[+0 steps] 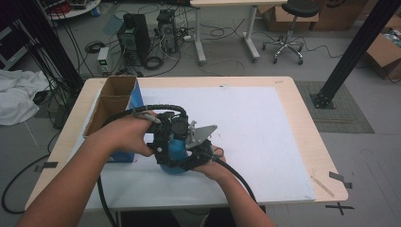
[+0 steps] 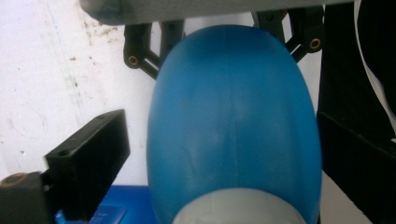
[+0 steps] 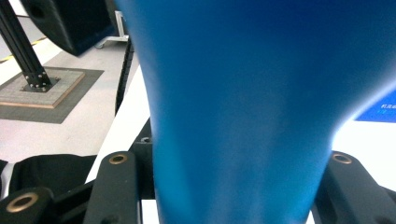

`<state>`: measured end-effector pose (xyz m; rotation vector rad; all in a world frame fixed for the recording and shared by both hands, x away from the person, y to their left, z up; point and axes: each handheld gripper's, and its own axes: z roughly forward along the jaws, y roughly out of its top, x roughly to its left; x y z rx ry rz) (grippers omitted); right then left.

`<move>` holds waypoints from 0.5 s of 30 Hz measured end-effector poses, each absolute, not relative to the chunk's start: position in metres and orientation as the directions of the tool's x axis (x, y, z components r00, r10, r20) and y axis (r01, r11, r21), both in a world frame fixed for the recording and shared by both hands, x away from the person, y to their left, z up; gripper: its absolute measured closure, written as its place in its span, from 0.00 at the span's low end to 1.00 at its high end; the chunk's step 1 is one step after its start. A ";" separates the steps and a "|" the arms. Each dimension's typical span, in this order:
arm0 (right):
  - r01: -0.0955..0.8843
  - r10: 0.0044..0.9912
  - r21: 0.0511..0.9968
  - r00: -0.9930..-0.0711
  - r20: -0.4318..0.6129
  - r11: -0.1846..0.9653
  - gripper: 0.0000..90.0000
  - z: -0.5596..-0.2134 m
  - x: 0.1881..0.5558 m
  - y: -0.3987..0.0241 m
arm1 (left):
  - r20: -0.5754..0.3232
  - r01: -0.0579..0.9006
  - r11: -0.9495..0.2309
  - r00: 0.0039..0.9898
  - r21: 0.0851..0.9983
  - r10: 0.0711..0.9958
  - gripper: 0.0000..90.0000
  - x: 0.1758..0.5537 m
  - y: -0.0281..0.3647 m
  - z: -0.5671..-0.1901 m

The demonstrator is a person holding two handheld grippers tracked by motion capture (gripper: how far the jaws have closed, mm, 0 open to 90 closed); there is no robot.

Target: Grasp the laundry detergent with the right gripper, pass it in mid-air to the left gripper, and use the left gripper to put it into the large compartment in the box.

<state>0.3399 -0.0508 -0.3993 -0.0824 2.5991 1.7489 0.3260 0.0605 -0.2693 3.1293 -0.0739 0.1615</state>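
Note:
A smooth blue bottle-shaped object (image 1: 174, 152) with a grey end (image 2: 238, 209) is held just above the white mat, between both hands. My right gripper (image 1: 185, 161) is shut on it: in the right gripper view the blue body (image 3: 243, 102) fills the gap and both black jaws press its sides (image 3: 233, 191). My left gripper (image 1: 165, 144) straddles the rounded body (image 2: 233, 130). Its left finger (image 2: 88, 163) stands clear of the blue surface, with white mat showing in the gap. The right gripper's linkages (image 2: 140, 53) show beyond the object.
An open cardboard box (image 1: 113, 101) with a blue side stands at the table's left, close to my left hand. The white mat (image 1: 265, 132) covers most of the wooden table (image 1: 307, 142). Cables, computer cases, a stool and a black post stand on the floor beyond.

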 end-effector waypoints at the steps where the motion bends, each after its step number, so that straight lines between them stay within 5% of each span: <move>1: -0.048 -0.038 0.925 -0.999 -0.036 0.376 0.51 -0.399 0.340 -0.051 | 0.101 -0.047 -0.999 0.994 0.005 -0.046 0.09 0.326 0.061 -0.269; 15: -0.039 -0.034 0.933 -0.999 -0.029 0.358 0.51 -0.401 0.343 -0.050 | 0.100 -0.035 -0.999 0.994 0.003 -0.034 0.23 0.328 0.061 -0.268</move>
